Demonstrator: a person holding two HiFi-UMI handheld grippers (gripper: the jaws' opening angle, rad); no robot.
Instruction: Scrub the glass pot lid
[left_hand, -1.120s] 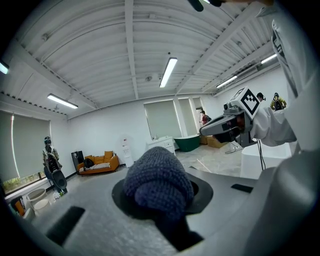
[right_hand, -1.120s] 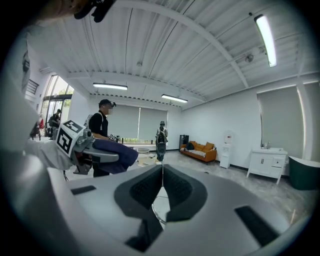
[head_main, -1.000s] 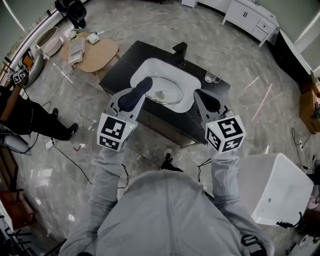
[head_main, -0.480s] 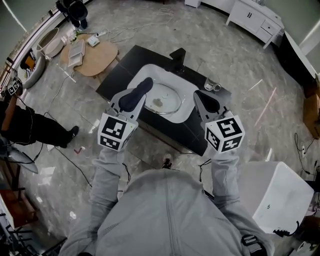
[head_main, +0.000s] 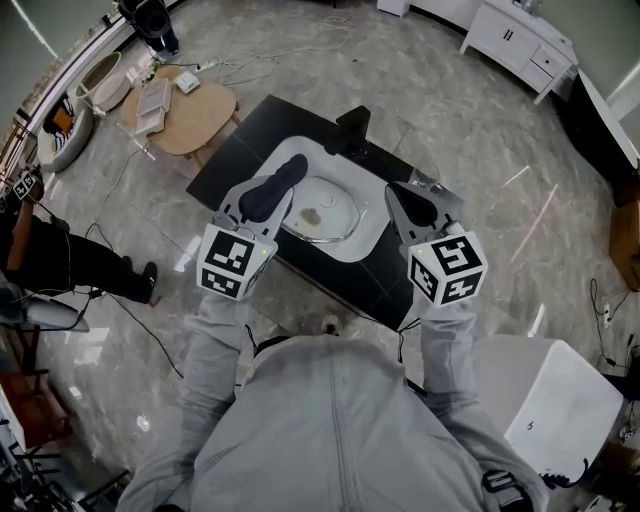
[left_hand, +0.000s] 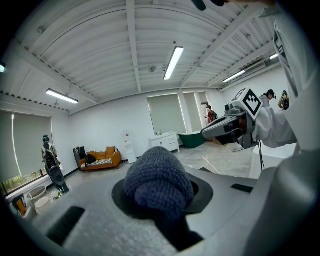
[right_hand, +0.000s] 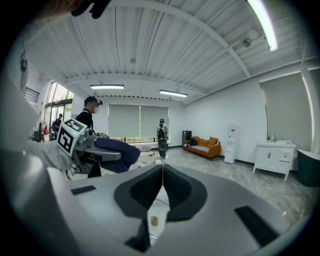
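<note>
The glass pot lid (head_main: 328, 212) lies in the white sink (head_main: 296, 152) set in a black counter (head_main: 250, 125). My left gripper (head_main: 274, 188) hovers over the sink's left side, shut on a dark blue knitted scrubbing cloth (head_main: 283, 176). That cloth (left_hand: 159, 182) fills the left gripper view between the jaws. My right gripper (head_main: 400, 195) hangs above the sink's right edge, its jaws pressed together with nothing between them. In the right gripper view the right gripper (right_hand: 161, 182) is shut, and the left gripper (right_hand: 102, 152) with the cloth shows at the left.
A black tap (head_main: 352, 128) stands at the sink's far edge. A round wooden table (head_main: 195, 110) lies beyond at the left, a white box (head_main: 560, 400) at the near right, and white cabinets (head_main: 515, 40) at the far right. Another person (head_main: 50, 250) stands at the left among floor cables.
The counter and sink have drawn nearer in the head view, so both grippers now hang over the sink. Their jaws have not changed.
</note>
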